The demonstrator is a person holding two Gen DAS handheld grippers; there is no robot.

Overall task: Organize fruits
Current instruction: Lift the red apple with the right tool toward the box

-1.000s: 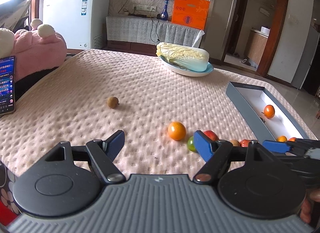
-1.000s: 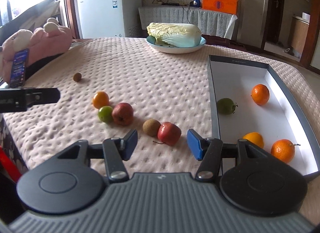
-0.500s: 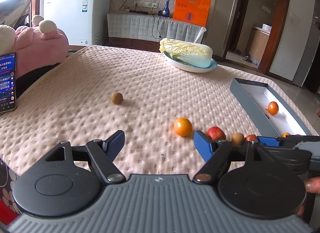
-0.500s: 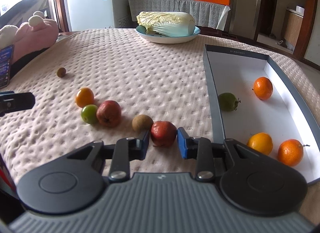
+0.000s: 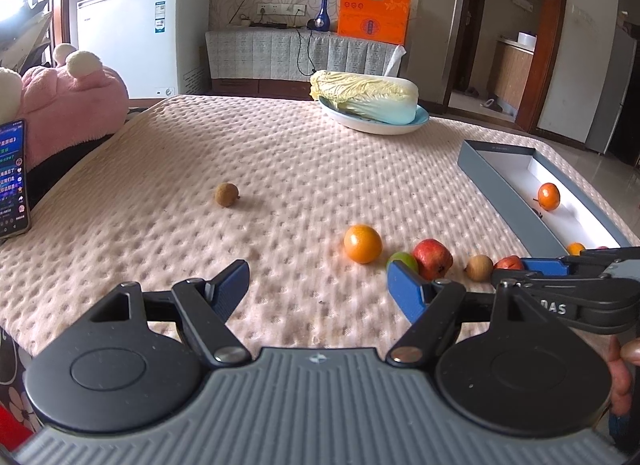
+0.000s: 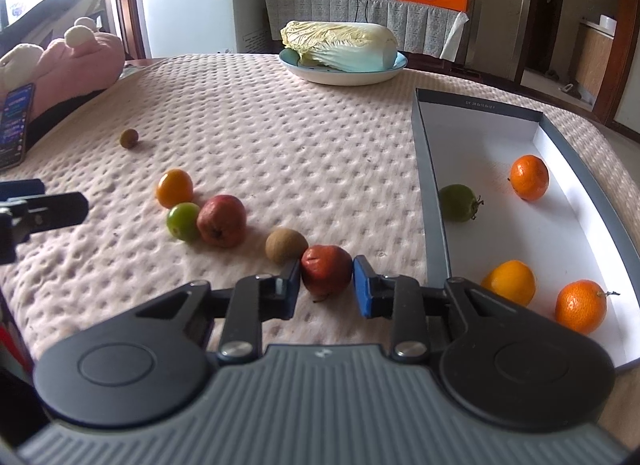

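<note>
My right gripper (image 6: 326, 279) is shut on a small red fruit (image 6: 326, 269) that rests on the pink bumpy cloth. A brown fruit (image 6: 286, 245) touches it on the left. Further left lie a larger red fruit (image 6: 221, 220), a green fruit (image 6: 182, 221) and an orange (image 6: 174, 188). A grey box (image 6: 434, 201) on the right holds several fruits, among them an orange (image 6: 529, 177) and a green fruit (image 6: 458, 202). My left gripper (image 5: 318, 285) stands open above bare cloth, with the orange (image 5: 363, 243) ahead of it and a small brown fruit (image 5: 226, 194) far left.
A plate (image 6: 344, 73) with a cabbage (image 6: 340, 45) stands at the table's far side. A phone (image 5: 14, 177) and a pink plush toy (image 5: 72, 109) lie at the left edge. A freezer and a cabinet stand behind the table.
My right gripper moved forward and closed its fingers on the small red fruit. The left gripper stayed open, with its view shifting only a little.
</note>
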